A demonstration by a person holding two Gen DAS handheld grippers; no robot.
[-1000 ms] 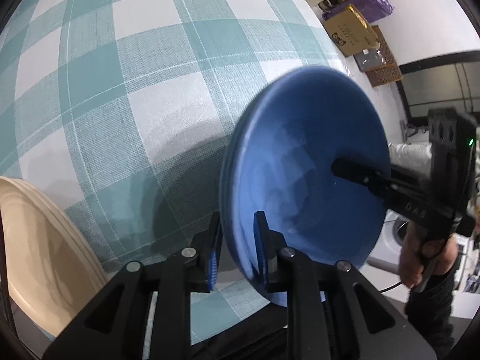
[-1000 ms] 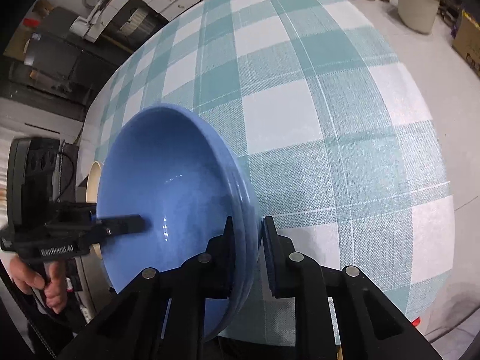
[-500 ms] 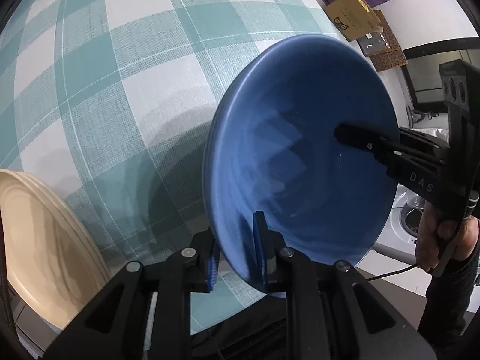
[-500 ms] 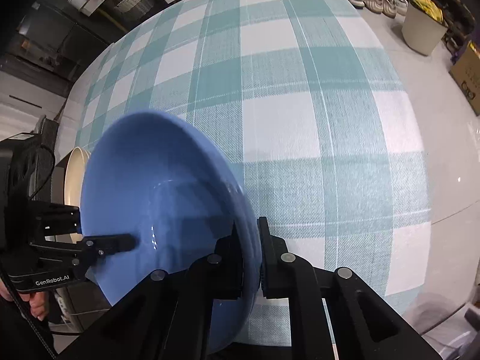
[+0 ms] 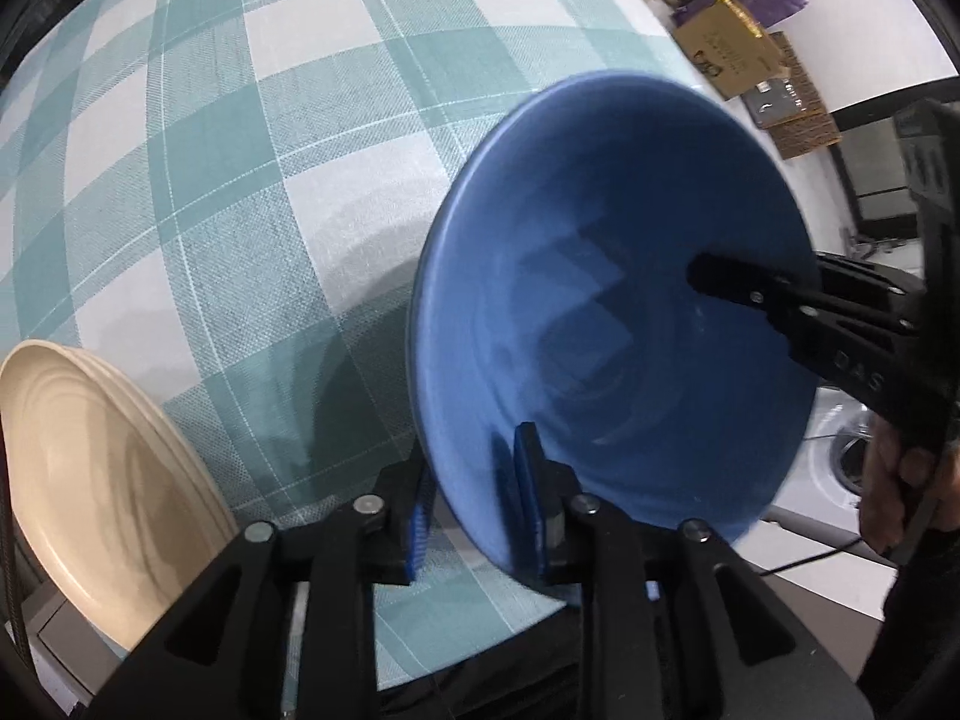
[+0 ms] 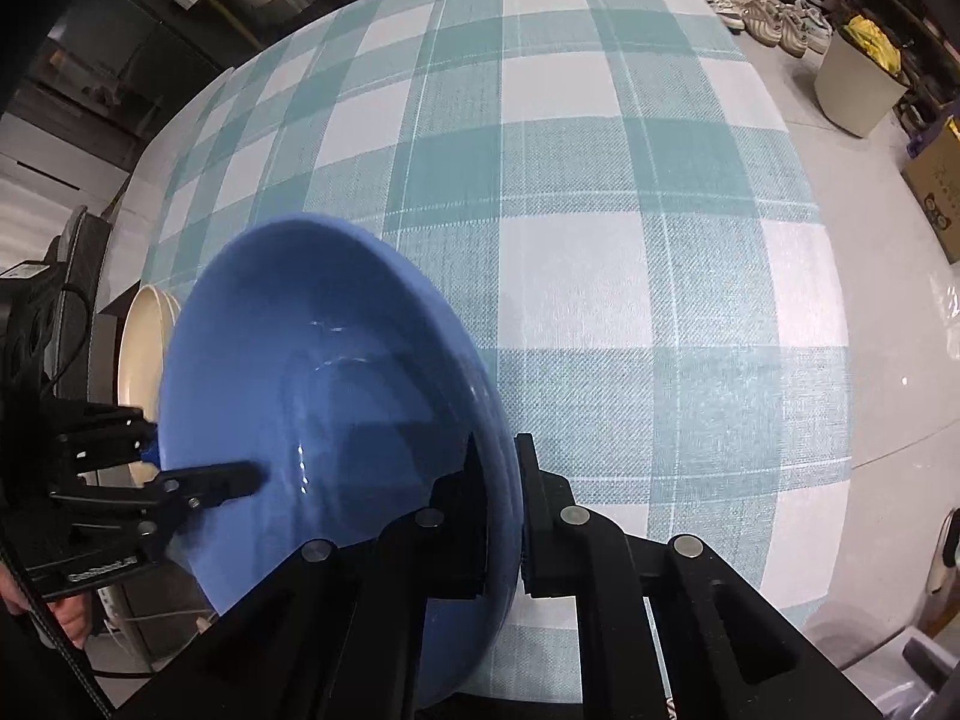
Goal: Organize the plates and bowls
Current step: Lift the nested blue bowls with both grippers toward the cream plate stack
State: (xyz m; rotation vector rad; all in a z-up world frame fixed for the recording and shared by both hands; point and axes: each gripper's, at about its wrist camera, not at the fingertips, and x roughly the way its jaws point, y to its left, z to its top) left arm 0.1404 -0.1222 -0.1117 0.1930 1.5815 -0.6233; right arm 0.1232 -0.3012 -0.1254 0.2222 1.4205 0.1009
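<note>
Holding blue bowl [image 6: 312,396] clear above checked desk [image 6: 600,276]: right claw [image 6: 501,516] clamped on near rim, left claw [image 5: 474,510] opening around opposite rim. Keep level; carry toward cream plates [image 5: 90,468] at desk edge.

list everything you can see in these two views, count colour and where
blue bowl: one, blue, tilted above the table near its front edge, rim between both grippers' fingers
cream plates: a stack, exact count unclear, cream, beyond the table's left edge
tablecloth: one, teal and white check, covering the table
cardboard box: one, brown, on the floor past the table's far right
bin: one, cream, on the floor with something yellow inside
shoes: several, pale, in a row on the floor
left gripper: one, black with blue pads, fingers opening around the near rim
right gripper: one, black, fingers clamped on the opposite rim
</note>
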